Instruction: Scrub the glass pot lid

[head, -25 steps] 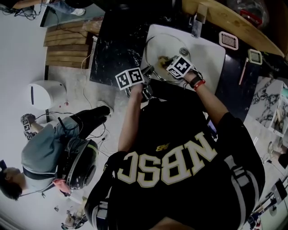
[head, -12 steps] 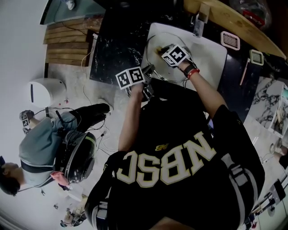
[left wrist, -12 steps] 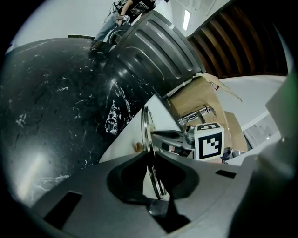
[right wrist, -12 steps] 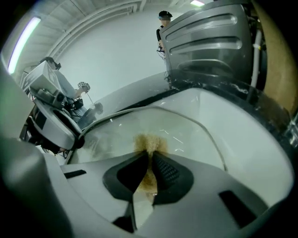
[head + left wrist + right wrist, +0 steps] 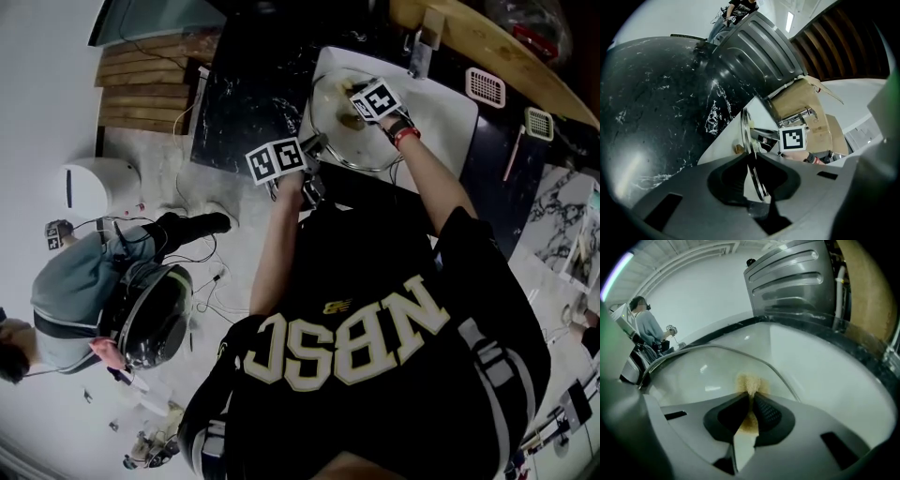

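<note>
Person at a white sink (image 5: 441,112), one handheld gripper in each hand. The left gripper (image 5: 312,147) (image 5: 752,157) has its jaws clamped on the metal rim of the glass pot lid (image 5: 361,148) (image 5: 746,131). The lid runs edge-on between the pads and stands out ahead of the jaws, over the basin. The right gripper (image 5: 354,114) (image 5: 751,397) has its jaws closed together on a tan scrub pad (image 5: 349,120) (image 5: 749,380). The tip of the pad sticks out just past the fingertips and presses on the lid's glass face (image 5: 703,371), which lies directly in front of the right jaws. From the left gripper view, the right gripper's marker cube (image 5: 793,139) sits just beyond the lid. A black marbled counter (image 5: 244,94) (image 5: 656,108) lies to the left of the left gripper.
</note>
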{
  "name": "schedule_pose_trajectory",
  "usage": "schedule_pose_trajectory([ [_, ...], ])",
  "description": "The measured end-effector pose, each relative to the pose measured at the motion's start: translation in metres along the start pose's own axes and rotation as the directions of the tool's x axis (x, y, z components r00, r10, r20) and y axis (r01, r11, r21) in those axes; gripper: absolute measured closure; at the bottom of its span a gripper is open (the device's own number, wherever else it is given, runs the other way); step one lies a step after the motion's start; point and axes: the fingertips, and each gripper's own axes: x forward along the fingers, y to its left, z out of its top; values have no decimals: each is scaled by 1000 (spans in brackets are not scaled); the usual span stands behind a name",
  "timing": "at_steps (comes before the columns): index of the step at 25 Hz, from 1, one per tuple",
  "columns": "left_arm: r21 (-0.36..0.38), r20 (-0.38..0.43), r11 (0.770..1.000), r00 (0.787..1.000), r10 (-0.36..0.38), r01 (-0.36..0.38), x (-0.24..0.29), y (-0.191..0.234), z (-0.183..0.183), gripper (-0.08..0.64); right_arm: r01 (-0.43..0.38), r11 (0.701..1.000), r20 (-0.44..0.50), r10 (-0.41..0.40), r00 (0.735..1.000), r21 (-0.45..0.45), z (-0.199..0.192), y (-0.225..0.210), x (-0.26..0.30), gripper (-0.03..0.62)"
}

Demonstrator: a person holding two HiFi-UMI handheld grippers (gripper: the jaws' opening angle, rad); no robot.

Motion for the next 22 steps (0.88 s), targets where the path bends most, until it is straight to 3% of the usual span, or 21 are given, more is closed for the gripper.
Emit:
schedule_pose_trajectory([
  [5, -1, 0, 1000, 1000, -1, 1, 0, 0, -1, 488, 52, 999, -65, -52, 997, 5, -27, -31, -1, 548],
  [11, 10, -2, 1000, 1000, -1, 1, 0, 1, -1, 488, 109, 991, -122, -99, 988, 72, -74, -54, -15, 548],
  [22, 18, 5, 1000, 1000, 1, -1, -1, 1, -2, 488, 111, 993, -216, -101, 971, 34, -122, -29, -45, 551],
])
